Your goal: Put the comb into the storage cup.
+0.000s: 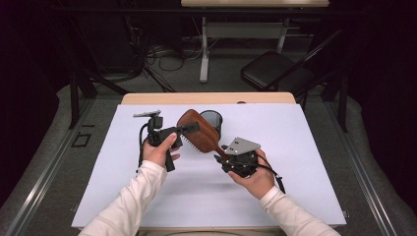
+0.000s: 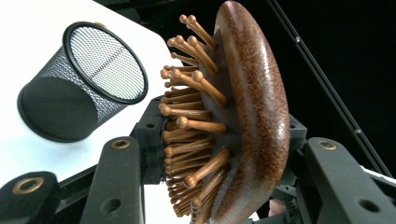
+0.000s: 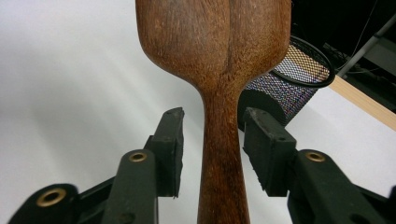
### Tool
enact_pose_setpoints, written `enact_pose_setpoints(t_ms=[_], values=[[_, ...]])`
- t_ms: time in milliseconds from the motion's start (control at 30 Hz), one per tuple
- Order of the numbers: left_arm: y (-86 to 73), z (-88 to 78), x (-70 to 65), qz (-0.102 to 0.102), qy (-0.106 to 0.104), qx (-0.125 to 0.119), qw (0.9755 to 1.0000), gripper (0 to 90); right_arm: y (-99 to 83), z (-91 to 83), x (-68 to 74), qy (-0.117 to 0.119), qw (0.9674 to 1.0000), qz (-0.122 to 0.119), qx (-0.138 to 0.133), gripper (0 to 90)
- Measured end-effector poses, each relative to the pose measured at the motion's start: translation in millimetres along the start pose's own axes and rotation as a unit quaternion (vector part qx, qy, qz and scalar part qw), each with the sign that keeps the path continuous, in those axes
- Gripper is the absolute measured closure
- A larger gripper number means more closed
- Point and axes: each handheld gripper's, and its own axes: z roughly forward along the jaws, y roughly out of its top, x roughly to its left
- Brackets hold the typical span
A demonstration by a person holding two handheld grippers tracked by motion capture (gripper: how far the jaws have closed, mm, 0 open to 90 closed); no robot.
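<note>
Wooden pegs with rounded tips crowd the cushioned face of the hairbrush [image 2: 243,116], whose oval paddle back is smooth, dark-grained brown wood. Its head sits clenched between the matte black jaws of the left tool [image 1: 189,129], held above the white counter [image 1: 295,187]. Its slim handle runs down between the pads of the right tool [image 3: 212,140], which stand released with a gap on each side. Just behind the brush, a round black wire-mesh cup [image 1: 212,120] stands on the counter, its rim a solid ring.
</note>
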Motion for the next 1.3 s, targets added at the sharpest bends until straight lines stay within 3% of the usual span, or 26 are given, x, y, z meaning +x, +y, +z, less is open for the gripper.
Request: enact_pose_setpoints(t_ms=[400,1300], values=[[1.9,-2.2,1.1,0.002,0.008,-0.007,0.9999,50.8,1.6,-4.7,1.4,-0.020,0.9996,-0.011,-0.015,40.0],[9.4,-9.1,-2.8,0.012,0.018,-0.018,0.9996,50.8,1.8,-13.2,-0.9,0.000,0.9998,0.006,-0.021,36.2]])
